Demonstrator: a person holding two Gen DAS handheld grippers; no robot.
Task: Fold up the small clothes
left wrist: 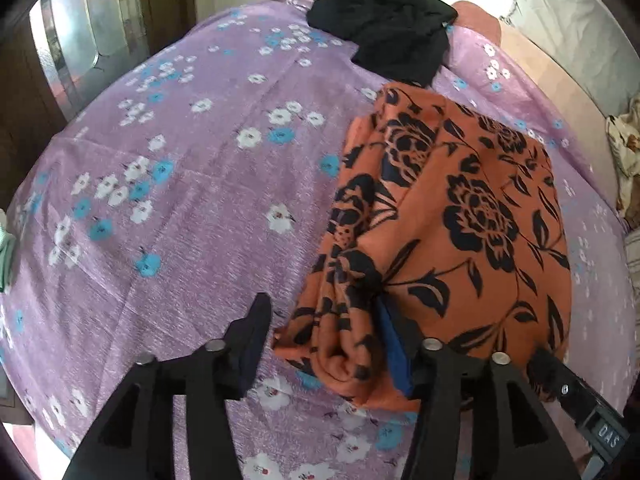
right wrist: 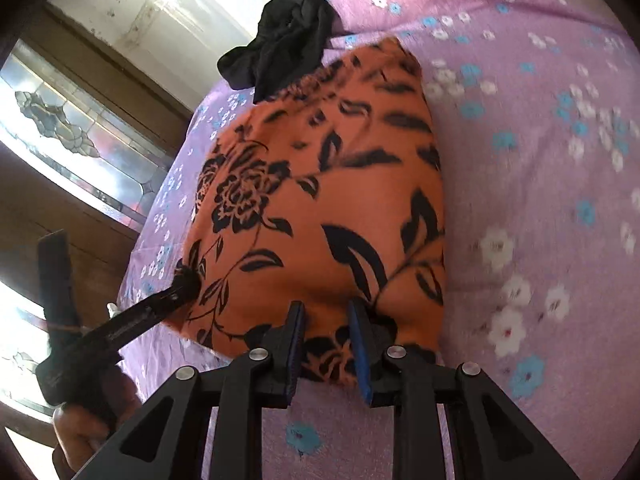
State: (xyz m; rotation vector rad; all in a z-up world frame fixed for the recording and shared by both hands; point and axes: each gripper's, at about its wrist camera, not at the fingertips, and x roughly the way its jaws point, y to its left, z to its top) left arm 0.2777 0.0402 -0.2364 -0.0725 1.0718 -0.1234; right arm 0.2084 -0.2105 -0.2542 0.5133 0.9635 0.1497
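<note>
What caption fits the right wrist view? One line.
Right tongs pinching the near edge of a folded orange floral garment on a lilac flowered bedsheet.

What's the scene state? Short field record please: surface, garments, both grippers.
surface: purple flowered bedsheet
garment in work: orange cloth with black flower print, folded over, lying flat
other garment: black cloth, crumpled, at the far end touching the orange one
left gripper: jaws apart, rolled near edge of orange cloth between them, not pinched
right gripper: jaws narrow, closed on near edge of orange cloth
</note>
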